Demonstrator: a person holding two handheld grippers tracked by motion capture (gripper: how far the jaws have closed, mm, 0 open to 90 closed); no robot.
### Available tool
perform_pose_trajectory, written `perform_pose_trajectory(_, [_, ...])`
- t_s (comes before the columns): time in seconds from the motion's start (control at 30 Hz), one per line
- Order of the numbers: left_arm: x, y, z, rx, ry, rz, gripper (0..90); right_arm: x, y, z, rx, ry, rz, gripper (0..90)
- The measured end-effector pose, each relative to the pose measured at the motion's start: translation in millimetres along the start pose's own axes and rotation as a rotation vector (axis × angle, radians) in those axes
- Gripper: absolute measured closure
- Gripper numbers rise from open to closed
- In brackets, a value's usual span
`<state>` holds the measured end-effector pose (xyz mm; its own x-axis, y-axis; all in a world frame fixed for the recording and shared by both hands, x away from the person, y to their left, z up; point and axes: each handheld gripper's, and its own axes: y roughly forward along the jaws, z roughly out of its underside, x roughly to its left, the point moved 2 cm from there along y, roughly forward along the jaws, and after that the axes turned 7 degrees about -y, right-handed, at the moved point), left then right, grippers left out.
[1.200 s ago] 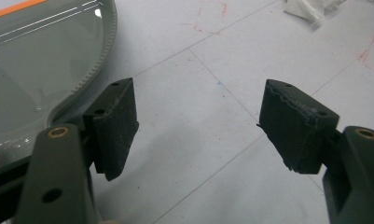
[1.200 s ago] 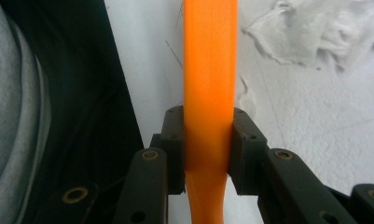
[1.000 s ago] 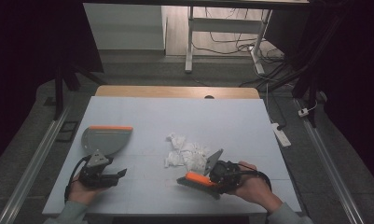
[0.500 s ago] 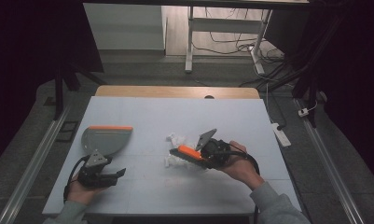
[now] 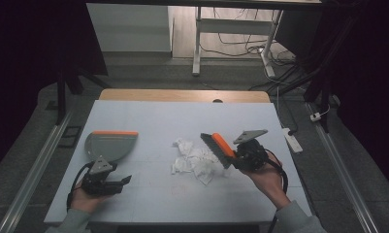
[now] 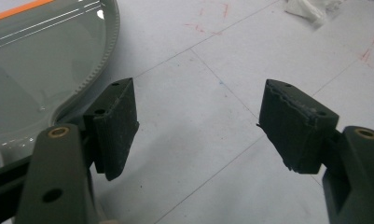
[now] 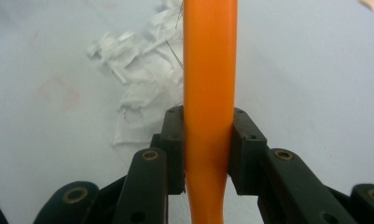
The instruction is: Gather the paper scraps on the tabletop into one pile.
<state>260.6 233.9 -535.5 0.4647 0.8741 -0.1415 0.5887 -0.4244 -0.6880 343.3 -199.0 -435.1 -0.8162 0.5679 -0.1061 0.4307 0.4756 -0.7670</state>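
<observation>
Brush [image 5: 218, 147] pinched by its orange handle in the right gripper [image 7: 206, 149] hovers beside crumpled paper [image 5: 193, 160] mid-desk; left gripper [image 6: 198, 121], jaws spread, waits near the dustpan [image 5: 109, 144], likely gripped next.

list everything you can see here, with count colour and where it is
table: 1, pale blue-white top, centre of the high view
dustpan: 1, grey with orange edge, left part of the table
crumpled paper: 1 pile, white, middle of the table
brush: 1, orange handle with dark bristles, held over the paper's right side
power strip: 1, white, floor right of the table
left gripper: 1, black, near the dustpan, jaws open
right gripper: 1, black, jaws shut on the brush handle
</observation>
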Motion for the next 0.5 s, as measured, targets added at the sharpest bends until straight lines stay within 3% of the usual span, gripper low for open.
perform_pose_trajectory(0.1, [0.0,-0.1,0.1,0.0,0.0,-0.001,28.6,-9.8,5.2,10.3,-0.065,0.141,-0.051,70.6])
perform_pose_trajectory(0.2, [0.3,-0.1,0.3,0.0,-0.002,-0.001,28.6,-15.9,5.8,13.9,-0.106,0.185,-0.076,70.6])
perform_pose_trajectory(0.27, [0.3,-0.2,0.3,-0.002,-0.003,-0.001,28.6,-19.6,1.7,14.9,-0.119,0.205,-0.061,70.6])
perform_pose_trajectory(0.37, [-0.1,-0.4,0.1,-0.002,-0.003,0.0,28.6,-22.6,-2.3,17.1,-0.017,0.172,0.053,70.6])
perform_pose_trajectory(0.5, [-0.4,-0.9,-0.1,-0.002,0.0,0.001,28.6,-30.5,0.4,31.0,0.11,0.201,0.107,70.6])
